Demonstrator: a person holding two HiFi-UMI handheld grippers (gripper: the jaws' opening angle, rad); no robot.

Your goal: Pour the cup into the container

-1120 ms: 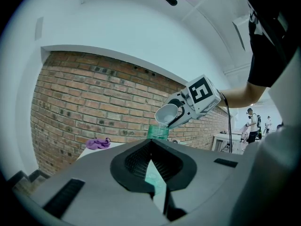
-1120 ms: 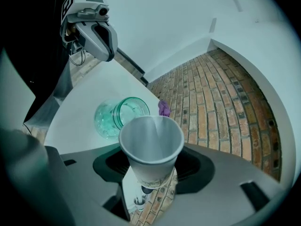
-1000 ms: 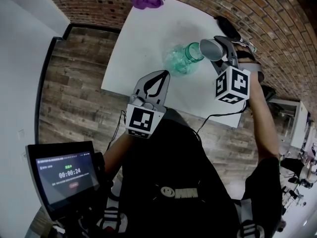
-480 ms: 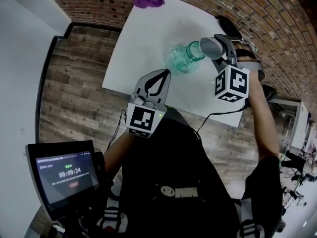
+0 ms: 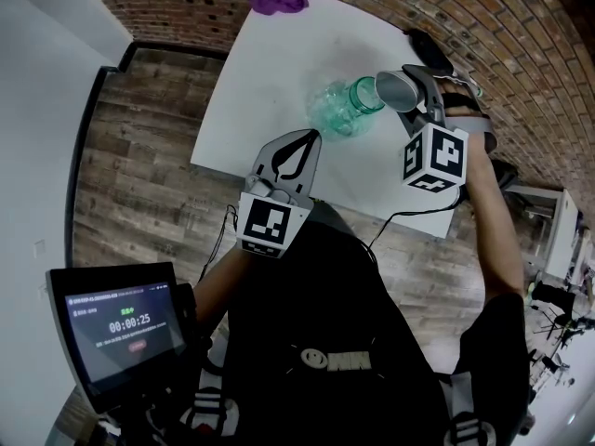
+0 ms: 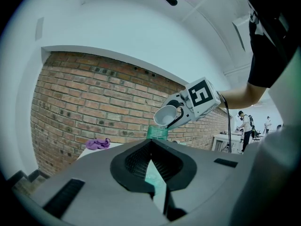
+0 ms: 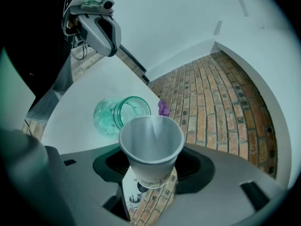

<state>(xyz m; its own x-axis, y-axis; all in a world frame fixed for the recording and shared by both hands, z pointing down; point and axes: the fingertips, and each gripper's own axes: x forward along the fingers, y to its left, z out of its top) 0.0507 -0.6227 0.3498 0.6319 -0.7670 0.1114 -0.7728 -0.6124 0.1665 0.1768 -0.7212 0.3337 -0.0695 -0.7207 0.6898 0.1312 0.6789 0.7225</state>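
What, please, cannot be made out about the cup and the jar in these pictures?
- The jar below its neck: left gripper view, hidden behind the left gripper and its own fingers.
- The jar's contents: head view, too small; right gripper view, textured glass blurs them.
- Whether the cup touches the jar's mouth: no view shows a clear gap or contact.
- The monitor small print: head view, too small.

Glossy green-tinted glass jar (image 5: pixel 339 110), matt white paper cup (image 5: pixel 395 89), smooth matt table (image 5: pixel 270 72), rough brick wall (image 5: pixel 446 7) at twelve o'clock.
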